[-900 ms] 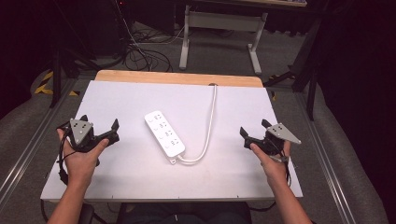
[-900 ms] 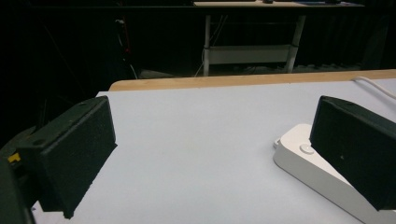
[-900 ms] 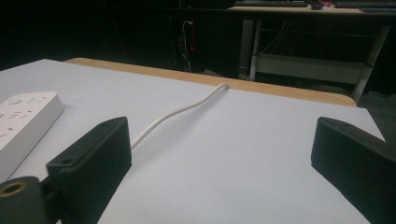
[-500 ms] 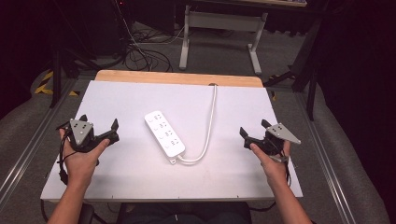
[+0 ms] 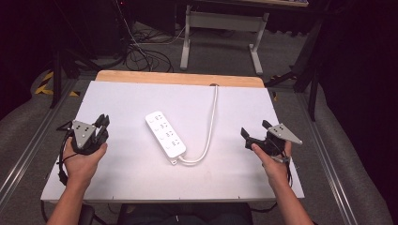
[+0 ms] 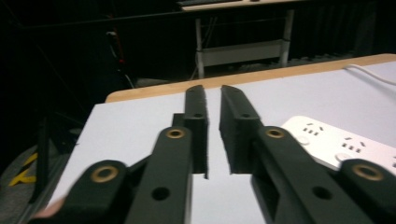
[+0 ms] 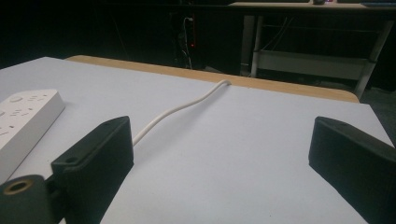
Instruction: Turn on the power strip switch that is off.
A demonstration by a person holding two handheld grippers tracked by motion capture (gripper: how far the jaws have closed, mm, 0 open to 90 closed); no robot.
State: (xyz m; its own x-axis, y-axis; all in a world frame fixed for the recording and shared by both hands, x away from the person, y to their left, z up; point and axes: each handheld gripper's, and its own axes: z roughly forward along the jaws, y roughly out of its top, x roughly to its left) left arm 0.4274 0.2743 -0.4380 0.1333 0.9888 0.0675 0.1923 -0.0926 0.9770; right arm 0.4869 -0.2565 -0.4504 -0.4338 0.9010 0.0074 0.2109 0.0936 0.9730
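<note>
A white power strip (image 5: 165, 133) lies slantwise in the middle of the white tabletop (image 5: 126, 98), and its white cable (image 5: 213, 117) runs off to the far edge. My left gripper (image 5: 104, 121) is held at the table's left side, apart from the strip, jaws almost together with nothing between them. In the left gripper view the left gripper (image 6: 212, 91) shows only a thin slit, with the power strip (image 6: 336, 140) at the right. At the table's right side my right gripper (image 5: 255, 128) stands open and empty. Between the right gripper (image 7: 219, 135) jaws, spread wide, I see bare table, the cable (image 7: 177, 109) and the strip (image 7: 23, 116).
A wooden strip (image 5: 178, 77) edges the far side of the table. Beyond it stand a metal table frame (image 5: 220, 28) and loose floor cables (image 5: 141, 51). Grey floor and rails flank the table on both sides.
The left gripper's jaws, spread wide in the earlier frames, have come together. Both hands and the power strip stay where they were.
</note>
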